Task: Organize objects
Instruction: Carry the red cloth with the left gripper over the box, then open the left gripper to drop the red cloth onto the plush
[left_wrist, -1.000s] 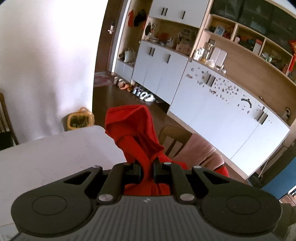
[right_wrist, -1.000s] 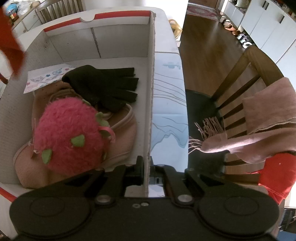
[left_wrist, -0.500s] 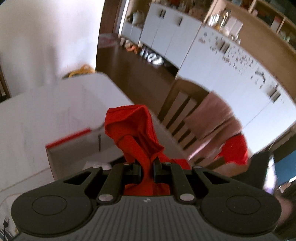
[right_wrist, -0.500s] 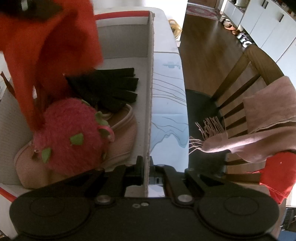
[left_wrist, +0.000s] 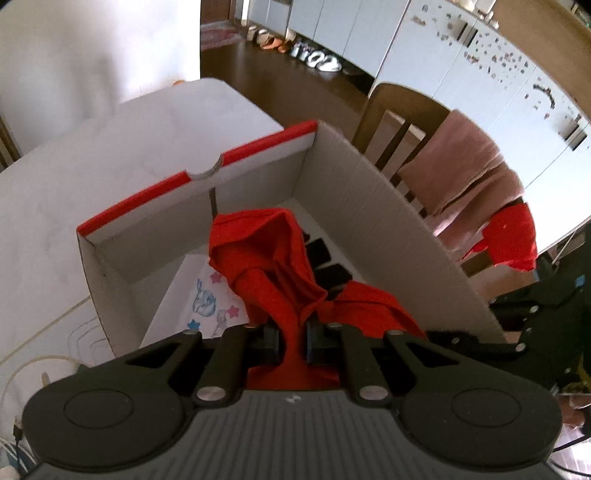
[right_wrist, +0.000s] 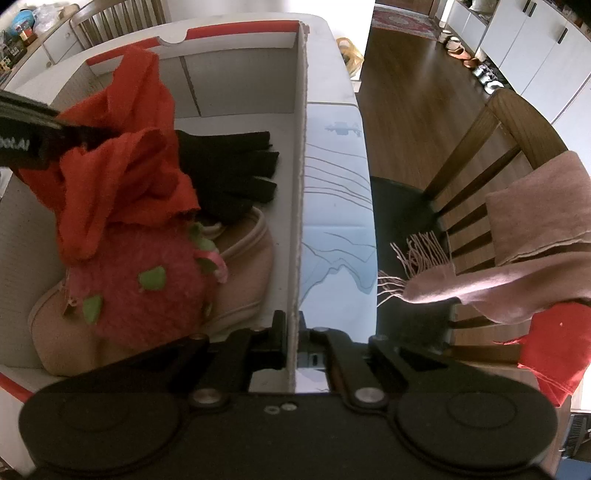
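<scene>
Black claw (left_wrist: 291, 341), silver screws

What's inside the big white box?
Inside the box: a fuzzy pink toy lying on something beige, black gloves, and a red cloth the left claw holds above them. A picture sheet lies on the bottom. The cloth hides whatever lies beneath it.

We hold centre frame: left gripper (left_wrist: 291, 341) clamped on red cloth (left_wrist: 275, 254), inside white box (left_wrist: 373, 221); chair (left_wrist: 402, 110) upper right.
</scene>
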